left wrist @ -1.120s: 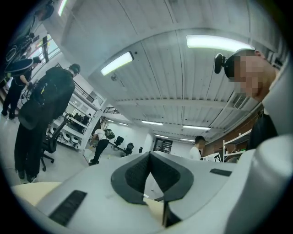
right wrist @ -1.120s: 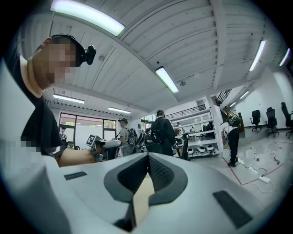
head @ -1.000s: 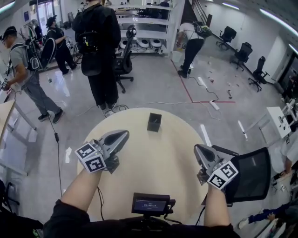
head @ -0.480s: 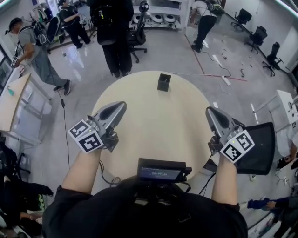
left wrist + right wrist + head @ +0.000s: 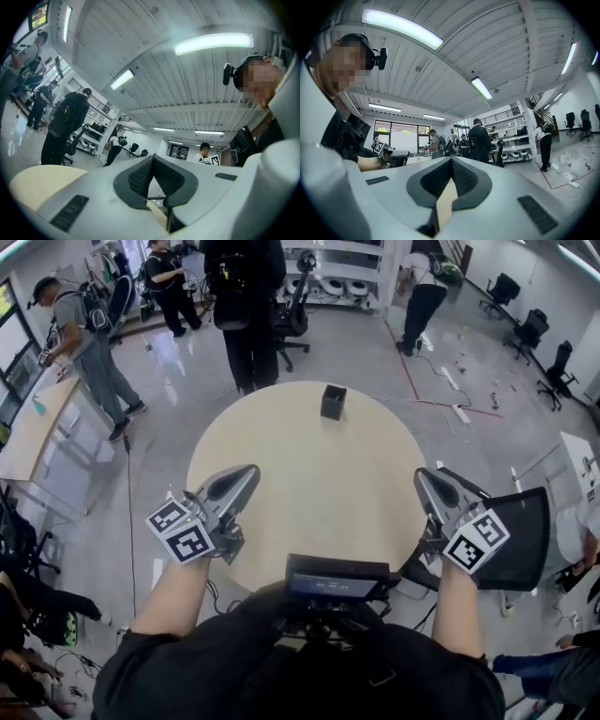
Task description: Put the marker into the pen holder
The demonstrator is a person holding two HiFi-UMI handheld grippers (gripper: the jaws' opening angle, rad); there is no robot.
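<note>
A small black square pen holder (image 5: 333,401) stands near the far edge of the round beige table (image 5: 319,493). No marker shows in any view. My left gripper (image 5: 249,471) hovers over the table's near left side, jaws shut with nothing between them; in the left gripper view its gripper (image 5: 153,160) points up toward the ceiling. My right gripper (image 5: 423,475) is held at the table's near right edge, also shut and empty. In the right gripper view that gripper (image 5: 451,162) has its dark pads meeting at the tip.
A black office chair (image 5: 514,538) stands just right of the table. A person in black (image 5: 246,296) stands behind the table, with others further back. A wooden desk (image 5: 36,427) is at the left. A small screen device (image 5: 336,579) sits at my chest.
The head view has tilted down and shifted, so the table and pen holder sit higher in the picture. Both grippers stay shut and hold about the same places by the table's near edge.
</note>
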